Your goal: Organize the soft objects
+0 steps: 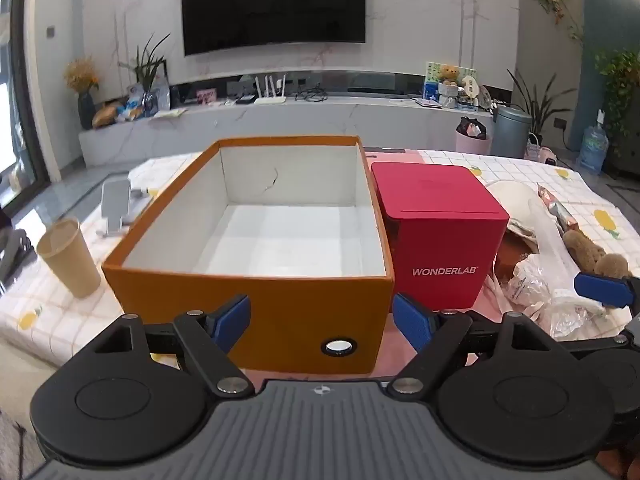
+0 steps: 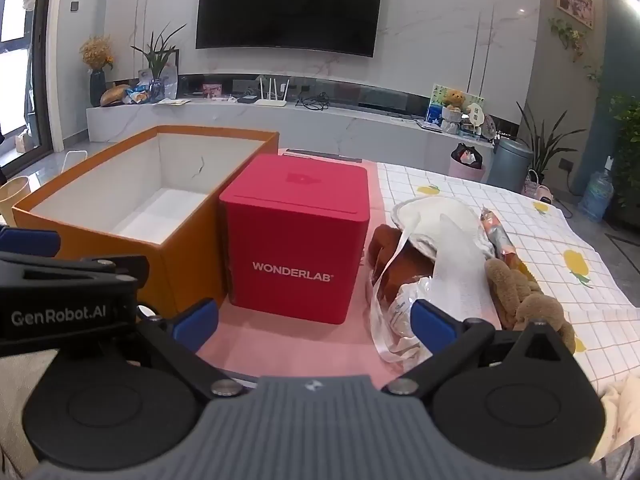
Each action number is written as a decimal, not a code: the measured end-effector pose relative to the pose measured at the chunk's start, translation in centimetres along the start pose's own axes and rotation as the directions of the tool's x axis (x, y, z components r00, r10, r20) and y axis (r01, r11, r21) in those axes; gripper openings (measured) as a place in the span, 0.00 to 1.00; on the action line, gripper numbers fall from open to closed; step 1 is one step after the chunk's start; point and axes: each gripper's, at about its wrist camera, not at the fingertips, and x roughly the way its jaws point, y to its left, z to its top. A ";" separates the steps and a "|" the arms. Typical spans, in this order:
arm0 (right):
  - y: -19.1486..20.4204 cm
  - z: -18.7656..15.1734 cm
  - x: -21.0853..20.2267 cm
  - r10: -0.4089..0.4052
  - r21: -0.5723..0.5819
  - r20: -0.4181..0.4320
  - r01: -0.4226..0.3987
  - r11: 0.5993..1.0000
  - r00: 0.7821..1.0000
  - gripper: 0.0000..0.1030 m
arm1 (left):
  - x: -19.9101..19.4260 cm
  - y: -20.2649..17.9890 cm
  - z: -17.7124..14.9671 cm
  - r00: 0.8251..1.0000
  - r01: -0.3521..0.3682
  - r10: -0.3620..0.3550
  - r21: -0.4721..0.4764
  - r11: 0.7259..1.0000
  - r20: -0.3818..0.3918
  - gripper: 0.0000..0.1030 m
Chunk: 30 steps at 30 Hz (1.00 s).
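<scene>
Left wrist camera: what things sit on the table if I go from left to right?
Paper cup → phone stand → orange box → red WONDERLAB box → pile of soft things.

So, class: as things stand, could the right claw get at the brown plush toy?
Probably yes. The right claw is open and holds nothing, and the plush toy lies uncovered on top at the near right edge of the pile, just beyond its right finger. The red box stands off to the left, out of the way.
</scene>
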 end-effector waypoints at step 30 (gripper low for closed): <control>0.1 -0.3 0.1 -0.009 -0.010 -0.013 0.008 1.000 1.000 0.97 | -0.1 0.2 -0.6 0.999 0.013 -0.014 0.014 1.000 0.037 0.92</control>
